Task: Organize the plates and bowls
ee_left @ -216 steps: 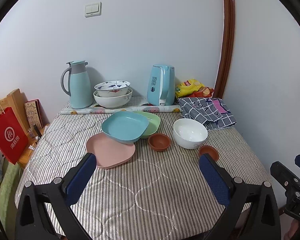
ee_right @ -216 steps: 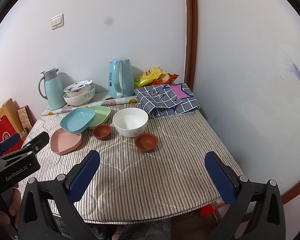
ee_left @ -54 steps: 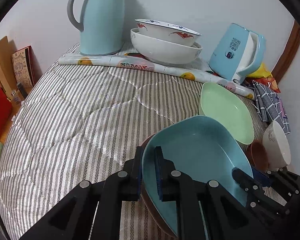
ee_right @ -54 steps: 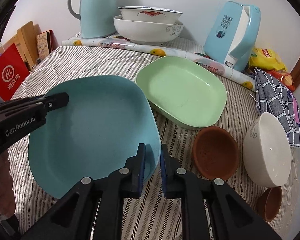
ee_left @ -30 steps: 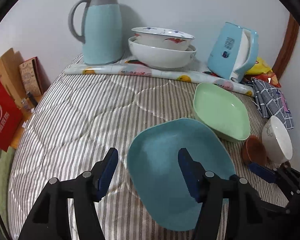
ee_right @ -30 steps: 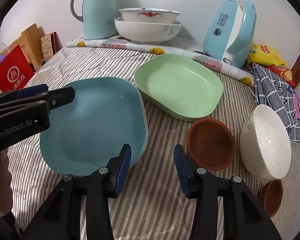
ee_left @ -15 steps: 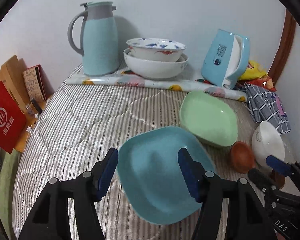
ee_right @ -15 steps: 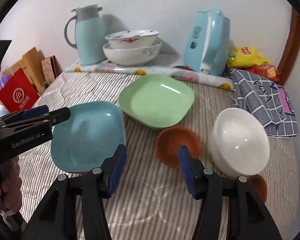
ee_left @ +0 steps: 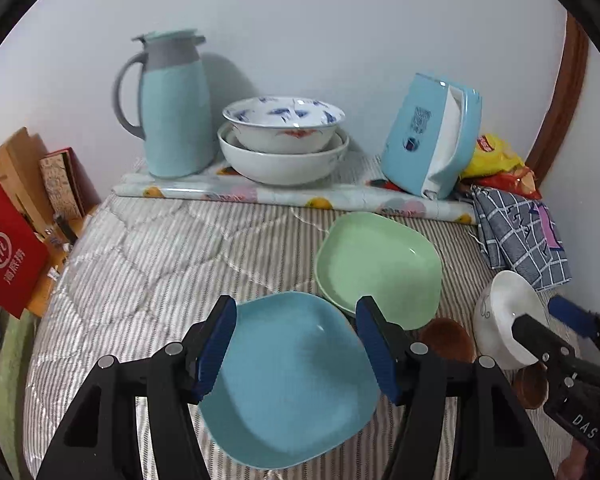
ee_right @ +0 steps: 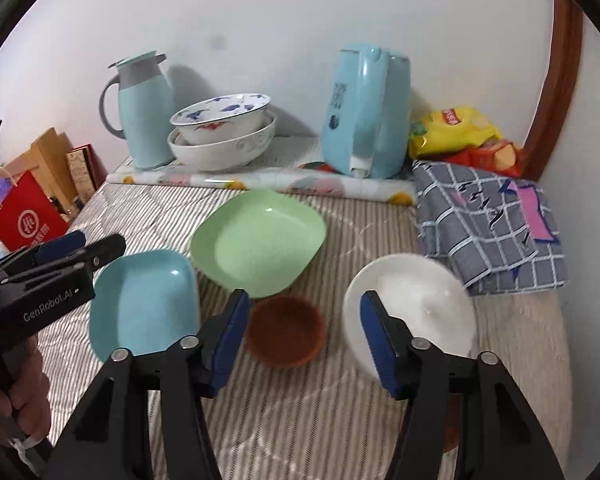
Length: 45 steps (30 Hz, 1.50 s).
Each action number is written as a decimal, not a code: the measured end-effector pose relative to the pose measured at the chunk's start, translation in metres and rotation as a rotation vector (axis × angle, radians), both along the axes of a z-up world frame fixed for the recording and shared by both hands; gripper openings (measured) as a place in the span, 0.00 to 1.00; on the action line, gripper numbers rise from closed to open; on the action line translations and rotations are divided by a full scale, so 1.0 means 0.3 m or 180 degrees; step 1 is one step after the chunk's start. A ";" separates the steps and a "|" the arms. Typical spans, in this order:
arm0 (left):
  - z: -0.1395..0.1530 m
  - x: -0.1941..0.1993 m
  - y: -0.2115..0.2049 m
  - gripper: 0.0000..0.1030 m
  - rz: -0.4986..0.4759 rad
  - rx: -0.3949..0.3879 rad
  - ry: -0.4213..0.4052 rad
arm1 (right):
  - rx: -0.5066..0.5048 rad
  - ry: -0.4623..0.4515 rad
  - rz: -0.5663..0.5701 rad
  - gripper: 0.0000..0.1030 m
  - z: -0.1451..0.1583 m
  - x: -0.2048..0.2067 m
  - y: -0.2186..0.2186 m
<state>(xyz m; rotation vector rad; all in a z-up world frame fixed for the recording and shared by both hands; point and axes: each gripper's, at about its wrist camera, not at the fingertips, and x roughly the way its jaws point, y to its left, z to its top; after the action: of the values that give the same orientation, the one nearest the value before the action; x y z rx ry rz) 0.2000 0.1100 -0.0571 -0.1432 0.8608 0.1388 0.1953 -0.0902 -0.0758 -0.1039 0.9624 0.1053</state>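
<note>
Smooth squarish blue plate (ee_left: pixel 288 384); glossy green plate (ee_left: pixel 380 268); striped quilted cloth (ee_left: pixel 148 264).

We see a counter (ee_right: pixel 300 420) under a striped quilted cover. At its centre sits the green plate (ee_right: pixel 258 242); blue plate (ee_right: pixel 144 304) at eight o'clock, brown bowl (ee_right: pixel 286 330) at six, white bowl (ee_right: pixel 414 306) at four, checked cloth (ee_right: pixel 488 224) at two.
</note>
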 end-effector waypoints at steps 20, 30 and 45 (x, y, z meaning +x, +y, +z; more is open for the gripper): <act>-0.109 0.241 -0.011 0.58 -0.0078 -0.0061 0.0209 | 0.0070 0.0070 -0.0036 0.63 -0.082 0.289 -0.047; -0.200 0.339 -0.016 0.52 -0.0202 -0.0121 0.0400 | 0.0081 0.0331 -0.0104 0.51 -0.206 0.393 -0.035; -0.319 0.425 -0.002 0.22 -0.0241 -0.0274 0.0636 | -0.0085 0.0712 -0.0111 0.23 -0.368 0.477 0.027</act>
<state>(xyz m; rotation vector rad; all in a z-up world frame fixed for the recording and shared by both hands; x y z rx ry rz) 0.3276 0.1093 -0.1526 -0.1790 1.0708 0.0452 0.3385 -0.0822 -0.1860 -0.1013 1.1885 0.0729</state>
